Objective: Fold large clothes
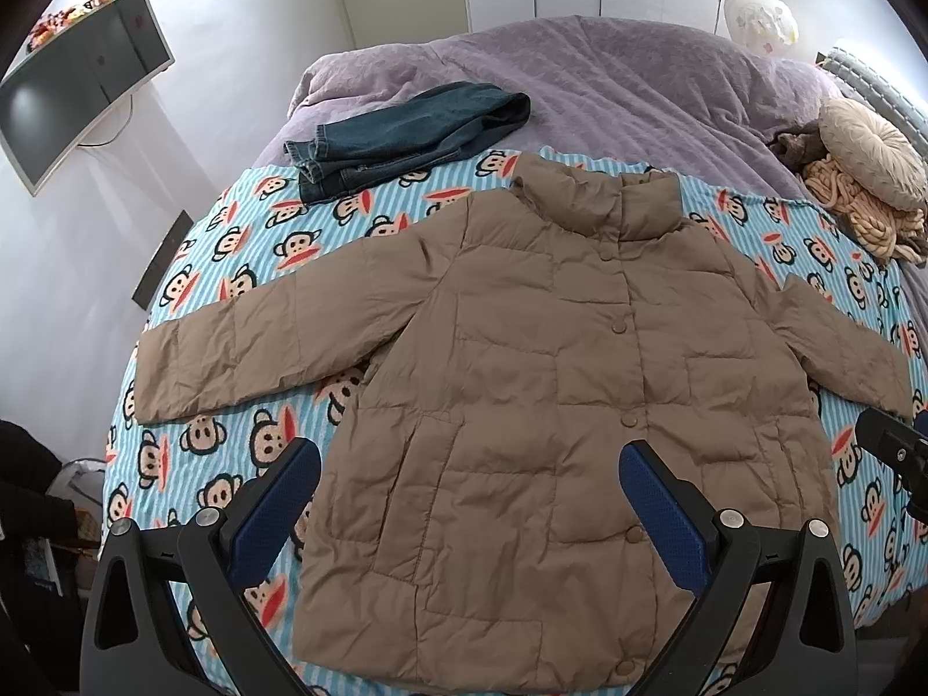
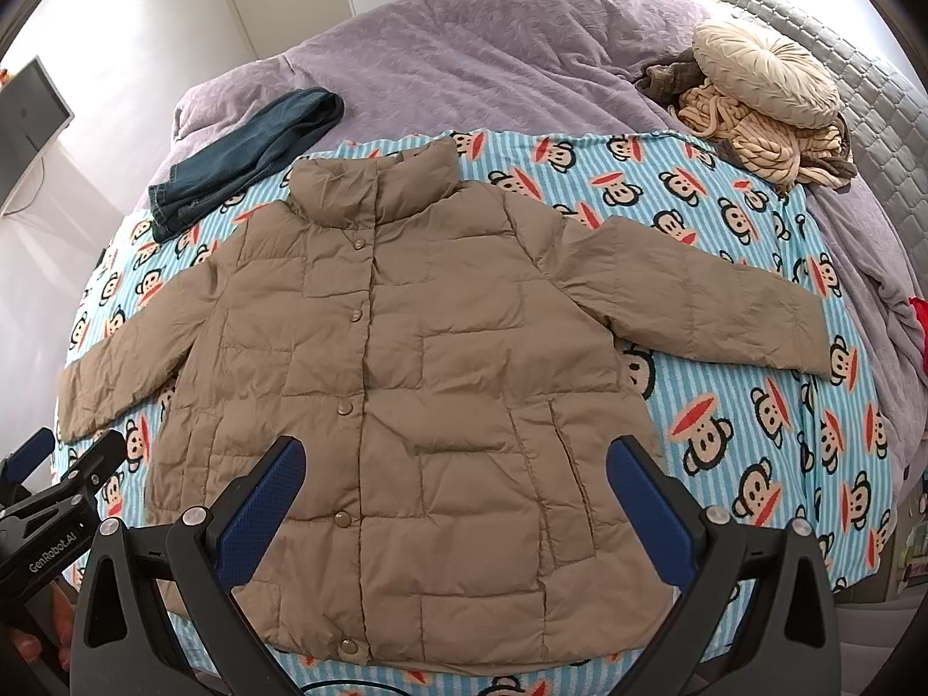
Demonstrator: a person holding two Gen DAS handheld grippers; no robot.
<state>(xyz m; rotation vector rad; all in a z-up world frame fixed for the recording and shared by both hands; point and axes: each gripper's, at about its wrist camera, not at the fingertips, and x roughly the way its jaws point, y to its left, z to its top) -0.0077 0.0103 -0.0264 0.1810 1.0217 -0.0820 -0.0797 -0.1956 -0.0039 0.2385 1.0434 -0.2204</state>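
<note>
A tan puffer jacket lies flat and buttoned, front up, on a blue monkey-print blanket, sleeves spread to both sides. It also shows in the right wrist view. My left gripper is open and empty above the jacket's lower left half. My right gripper is open and empty above the jacket's lower right half. The right gripper's tip shows at the left wrist view's right edge; the left gripper shows at the right wrist view's lower left.
Folded blue jeans lie beyond the jacket's left shoulder on the purple bedspread. A round beige cushion and knitted items sit at the far right. A monitor stands left of the bed.
</note>
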